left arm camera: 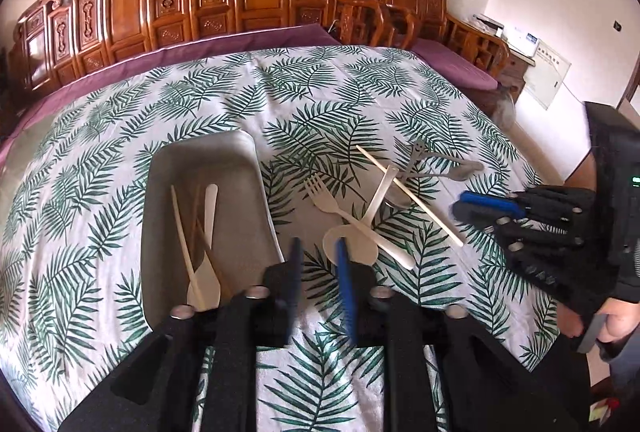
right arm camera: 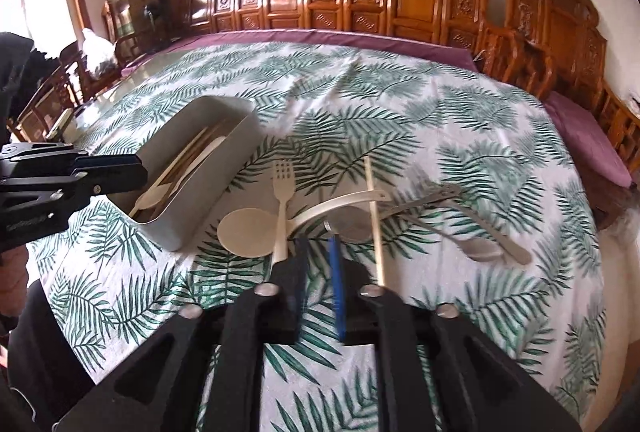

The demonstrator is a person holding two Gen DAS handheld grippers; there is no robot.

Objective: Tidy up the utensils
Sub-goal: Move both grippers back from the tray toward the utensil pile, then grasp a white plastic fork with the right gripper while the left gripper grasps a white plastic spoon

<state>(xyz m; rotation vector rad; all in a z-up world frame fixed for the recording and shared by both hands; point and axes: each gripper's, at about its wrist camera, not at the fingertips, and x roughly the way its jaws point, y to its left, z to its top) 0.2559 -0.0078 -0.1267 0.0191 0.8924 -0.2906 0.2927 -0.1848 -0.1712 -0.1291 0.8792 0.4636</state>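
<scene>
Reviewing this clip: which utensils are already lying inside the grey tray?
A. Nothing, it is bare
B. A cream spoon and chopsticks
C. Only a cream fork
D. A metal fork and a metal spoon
B. The grey tray holds a cream spoon and chopsticks, while the cream fork and the metal utensils lie outside it on the leaf-print cloth.
</scene>
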